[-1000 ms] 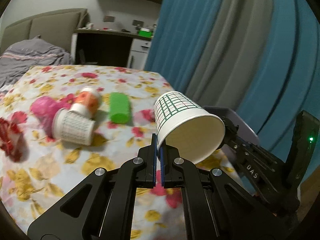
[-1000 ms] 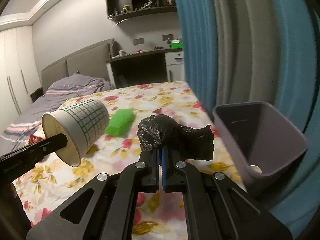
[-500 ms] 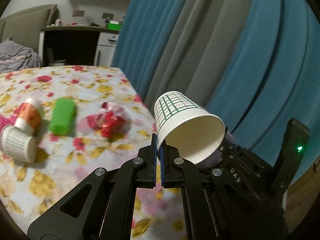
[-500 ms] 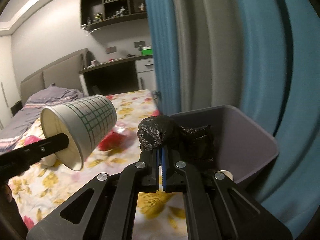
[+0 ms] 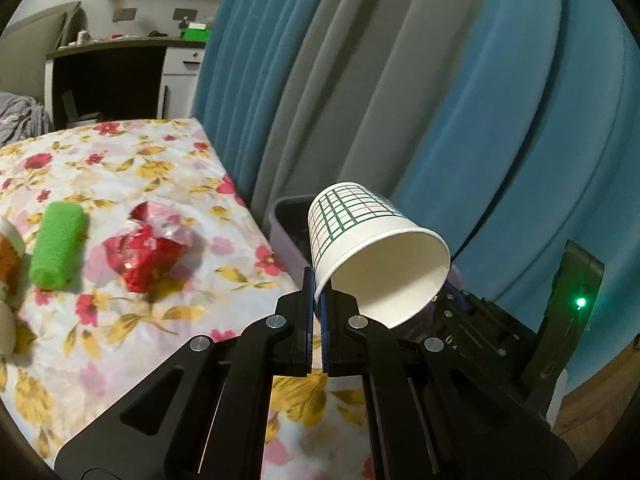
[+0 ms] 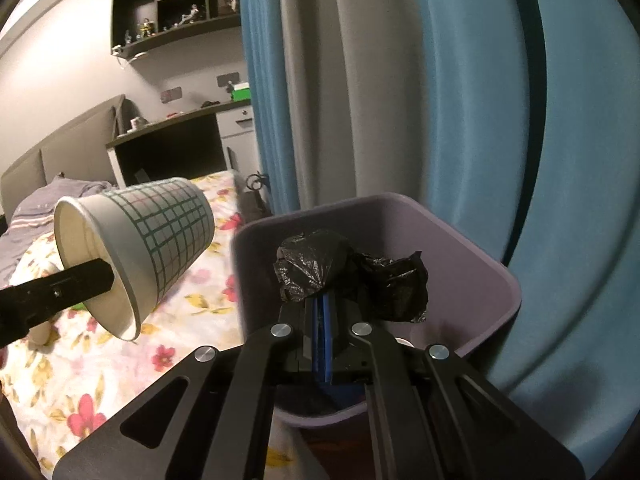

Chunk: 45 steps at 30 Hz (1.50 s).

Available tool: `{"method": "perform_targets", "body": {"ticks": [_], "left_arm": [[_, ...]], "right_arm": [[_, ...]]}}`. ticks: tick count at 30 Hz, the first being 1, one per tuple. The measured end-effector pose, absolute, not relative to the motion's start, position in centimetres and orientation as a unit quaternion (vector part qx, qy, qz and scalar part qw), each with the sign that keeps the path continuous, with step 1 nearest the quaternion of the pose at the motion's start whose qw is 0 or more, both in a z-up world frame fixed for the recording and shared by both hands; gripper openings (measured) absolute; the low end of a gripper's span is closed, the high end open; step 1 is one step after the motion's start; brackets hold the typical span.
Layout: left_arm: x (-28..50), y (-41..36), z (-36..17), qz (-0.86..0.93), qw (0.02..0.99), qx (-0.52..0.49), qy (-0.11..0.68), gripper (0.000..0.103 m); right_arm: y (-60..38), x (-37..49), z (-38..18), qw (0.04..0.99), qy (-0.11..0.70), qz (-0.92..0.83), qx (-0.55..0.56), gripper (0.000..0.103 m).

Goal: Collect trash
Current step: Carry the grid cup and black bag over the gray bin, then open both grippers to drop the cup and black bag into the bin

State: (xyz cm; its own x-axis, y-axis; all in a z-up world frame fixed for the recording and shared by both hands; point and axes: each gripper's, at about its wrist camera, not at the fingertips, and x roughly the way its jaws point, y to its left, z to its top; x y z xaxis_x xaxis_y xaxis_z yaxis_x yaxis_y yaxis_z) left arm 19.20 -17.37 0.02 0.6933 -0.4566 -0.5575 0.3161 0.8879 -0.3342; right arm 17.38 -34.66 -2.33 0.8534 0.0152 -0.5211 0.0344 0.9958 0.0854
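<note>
My left gripper [image 5: 318,300] is shut on the rim of a white paper cup with a green grid [image 5: 368,248], held in the air beside the bed; the cup also shows in the right wrist view [image 6: 140,248]. My right gripper [image 6: 322,308] is shut on a crumpled black plastic bag [image 6: 352,272] and holds it over the open purple bin [image 6: 472,248]. The bin's rim [image 5: 286,208] shows behind the cup in the left wrist view. On the floral bedspread [image 5: 140,320] lie a red wrapper [image 5: 148,252] and a green roll [image 5: 58,248].
Blue and grey curtains [image 6: 400,100] hang right behind the bin. A desk [image 5: 120,64] and wall shelves [image 6: 176,12] stand at the far end. More cups lie at the left edge of the bed [image 5: 8,248]. A small pale item lies in the bin [image 6: 404,342].
Both grippers have swung right, away from the bed's middle. The black bag now hangs over the bin's opening, and the cup has come close to the bin's rim.
</note>
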Motion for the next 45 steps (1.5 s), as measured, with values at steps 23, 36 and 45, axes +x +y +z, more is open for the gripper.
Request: {"method": "perform_targets", "body": {"ticks": [23, 36, 45], "left_arm": [[22.5, -21.3, -2.6, -0.241, 0.893, -0.099, 0.367, 0.002], [23.3, -21.7, -3.2, -0.24, 0.889, -0.101, 0.376, 0.002], [23.7, -22.0, -3.6, -0.241, 0.885, -0.101, 0.384, 0.002]], "right_arm": [[-36.9, 19.9, -4.3, 0.949, 0.308, -0.013, 0.069, 0.003], [-37.2, 20.0, -4.8, 0.945, 0.318, -0.009, 0.072, 0.003], [-37.9, 19.6, -4.9, 0.945, 0.317, -0.025, 0.076, 0.044]]}}
